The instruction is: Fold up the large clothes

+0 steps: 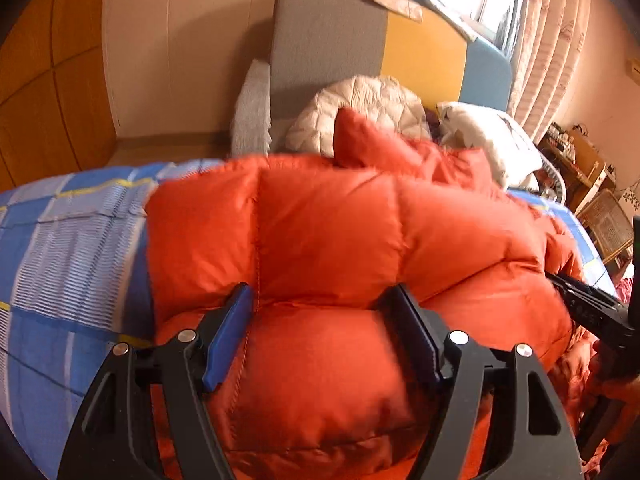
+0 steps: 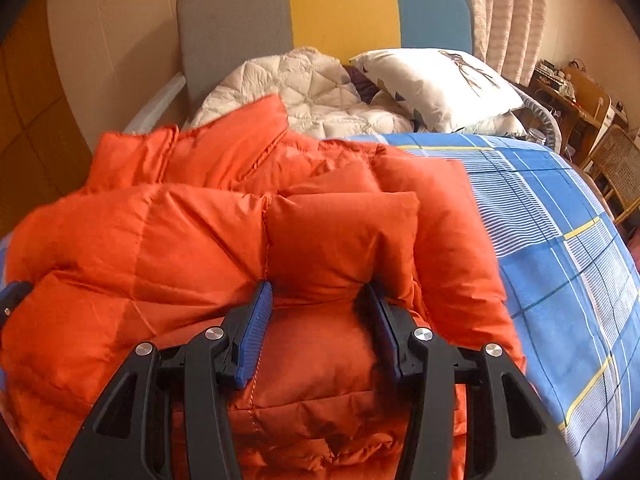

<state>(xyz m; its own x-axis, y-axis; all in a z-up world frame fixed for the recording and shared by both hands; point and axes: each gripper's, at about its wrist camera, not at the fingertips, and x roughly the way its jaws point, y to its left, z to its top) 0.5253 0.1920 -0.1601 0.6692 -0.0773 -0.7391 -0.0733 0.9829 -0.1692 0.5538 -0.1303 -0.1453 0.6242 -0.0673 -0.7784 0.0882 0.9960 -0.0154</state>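
Orange quilted fabric fills both views: we record one large puffy down jacket lying on a bed covered by a blue plaid sheet. Starting at the left of the left wrist view, we note the sheet exposed beside the jacket's edge. Next comes the left gripper, whose jaws stand fairly wide with a thick fold of the jacket bulging between the blue pads; both pads touch the fabric, though we cannot tell how firmly they press it. At the far right edge of that view, part of the other black tool shows against the jacket. In the right wrist view, the jacket occupies the left and centre, its collar end raised toward the headboard. The right gripper has its jaws at a moderate spread, with a padded section of the jacket pinched up between them and touching both pads. To the right, the plaid sheet lies bare. Behind the jacket we log a cream quilted garment and a white pillow near the headboard.
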